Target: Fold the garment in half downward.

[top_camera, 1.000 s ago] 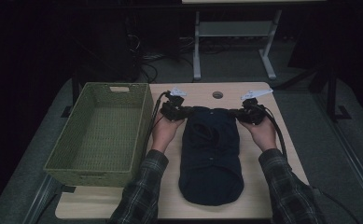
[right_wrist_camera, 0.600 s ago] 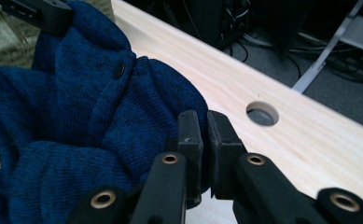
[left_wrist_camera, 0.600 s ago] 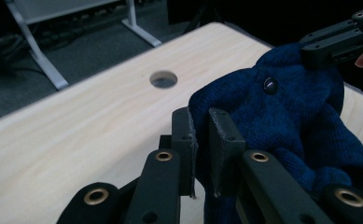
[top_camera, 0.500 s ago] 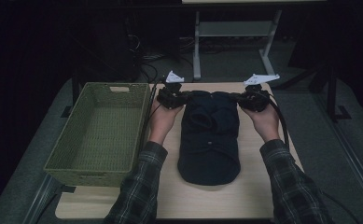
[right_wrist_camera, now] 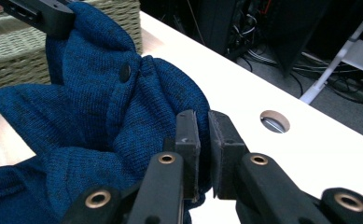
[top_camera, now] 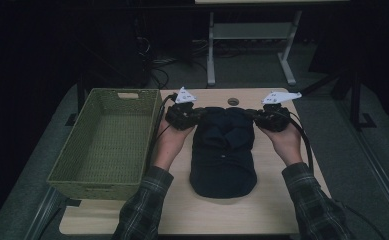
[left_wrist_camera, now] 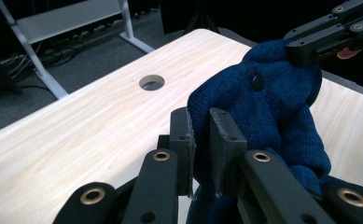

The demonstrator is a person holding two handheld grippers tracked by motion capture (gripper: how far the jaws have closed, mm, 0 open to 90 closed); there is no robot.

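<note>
Dim room, pale wooden table [top_camera: 277,210] with a cable hole near its far edge; green woven basket [top_camera: 104,142] at the left, nothing in it that I can see.

Change over the last second: both hands have moved away from the person toward the far edge, and the grippers have turned so their grey plates stand up. The near end of the dark blue knit garment [top_camera: 223,152] has slid farther up the table with them. Judgement — the top edge is being lifted and carried, likely the start of a fold or a reposition before it goes to the basket.

Left gripper [left_wrist_camera: 200,140]: jaws pressed together on a fold of the knit at the garment's far-left corner. Right gripper [right_wrist_camera: 203,149]: same, pinching the far-right corner, a thin gap between the pads taken up by fabric.

Garment lies lengthwise mid-table, between the two forearms, far edge bunched and raised between the grippers, button [left_wrist_camera: 258,82] showing on the raised part. Rest of it flat on the table, just right of the basket — apart from it.
</note>
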